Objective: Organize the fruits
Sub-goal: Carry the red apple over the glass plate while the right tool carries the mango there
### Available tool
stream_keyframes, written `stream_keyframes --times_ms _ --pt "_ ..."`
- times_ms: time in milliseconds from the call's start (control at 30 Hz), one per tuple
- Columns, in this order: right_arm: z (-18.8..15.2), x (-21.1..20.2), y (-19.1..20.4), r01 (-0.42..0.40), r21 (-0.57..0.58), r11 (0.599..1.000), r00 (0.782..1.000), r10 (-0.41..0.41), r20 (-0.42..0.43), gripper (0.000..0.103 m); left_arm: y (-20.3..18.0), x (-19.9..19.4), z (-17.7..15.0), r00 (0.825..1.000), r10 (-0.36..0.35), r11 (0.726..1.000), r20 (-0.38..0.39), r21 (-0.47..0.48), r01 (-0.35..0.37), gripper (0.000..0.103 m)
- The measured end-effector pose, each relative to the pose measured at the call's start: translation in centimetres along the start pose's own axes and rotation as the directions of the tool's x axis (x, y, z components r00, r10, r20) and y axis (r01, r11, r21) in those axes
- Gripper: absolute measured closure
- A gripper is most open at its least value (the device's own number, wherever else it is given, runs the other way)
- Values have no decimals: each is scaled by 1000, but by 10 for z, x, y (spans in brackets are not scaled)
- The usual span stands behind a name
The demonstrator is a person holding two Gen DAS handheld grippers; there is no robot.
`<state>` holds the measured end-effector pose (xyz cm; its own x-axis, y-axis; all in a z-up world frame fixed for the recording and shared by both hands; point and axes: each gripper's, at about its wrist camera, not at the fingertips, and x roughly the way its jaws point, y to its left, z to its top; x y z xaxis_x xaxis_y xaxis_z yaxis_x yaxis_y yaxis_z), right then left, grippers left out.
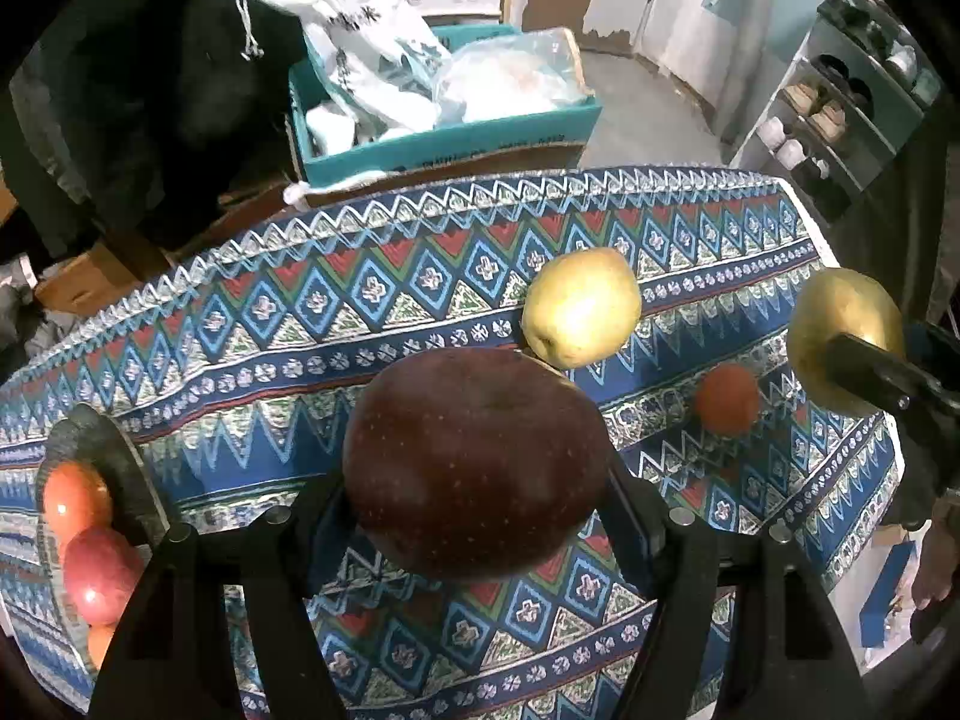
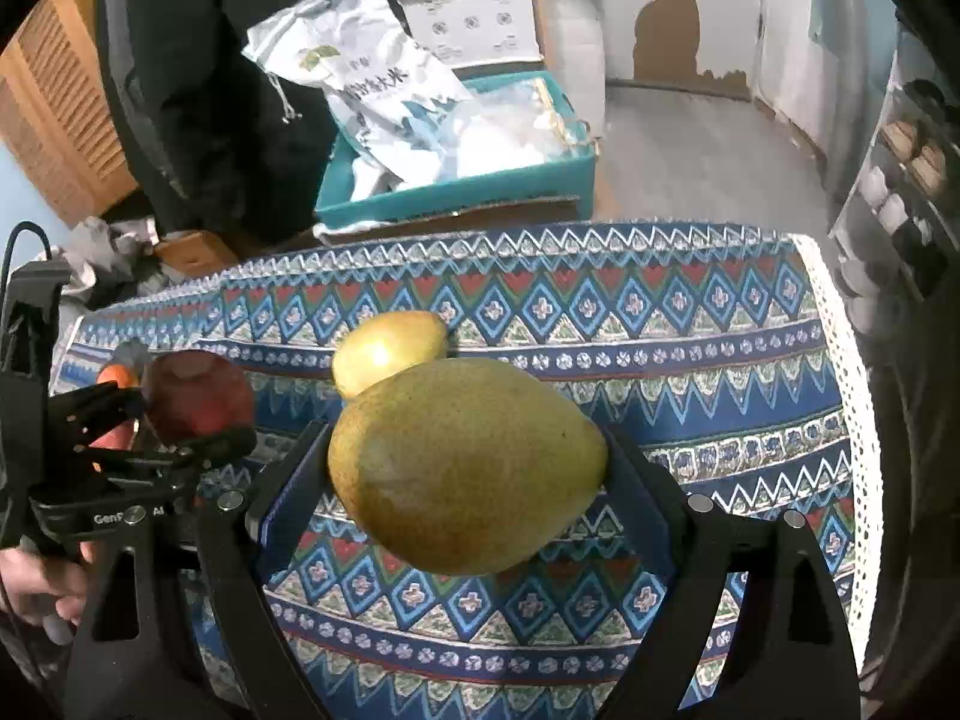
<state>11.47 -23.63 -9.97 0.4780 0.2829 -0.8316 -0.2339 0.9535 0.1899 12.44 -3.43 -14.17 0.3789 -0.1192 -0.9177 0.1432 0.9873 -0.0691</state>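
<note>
My left gripper is shut on a dark red apple and holds it above the patterned tablecloth. My right gripper is shut on a yellow-green mango, also off the table; it shows at the right edge of the left wrist view. A yellow-green apple lies on the cloth beyond both, seen too in the right wrist view. A small orange fruit lies on the cloth to the right. A dark plate at the left holds red and orange fruits.
A teal box with white bags stands behind the table. A dark chair with a black garment is at the back left. A white shoe shelf stands at the right. The table's far edge and right edge are close.
</note>
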Motion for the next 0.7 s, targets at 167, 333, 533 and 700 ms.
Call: stream_keyframes --times_ms 167,333,533,700 --pt "3 -15 8 -11 -12 1000 999 11 30 16 0 -22 -5 999 9 1000 44 10 -10 30" --pt "5 -28 19 -22 -27 999 998 24 53 16 1 -51 -10 996 3 1000 93 21 -5 30" --pt "10 -41 35 -42 -49 998 996 45 77 16 6 -77 -16 991 -24 1000 132 22 21 30" --pt "15 -50 51 -70 -63 996 992 76 97 16 14 -92 -25 988 -27 1000 152 15 25 30"
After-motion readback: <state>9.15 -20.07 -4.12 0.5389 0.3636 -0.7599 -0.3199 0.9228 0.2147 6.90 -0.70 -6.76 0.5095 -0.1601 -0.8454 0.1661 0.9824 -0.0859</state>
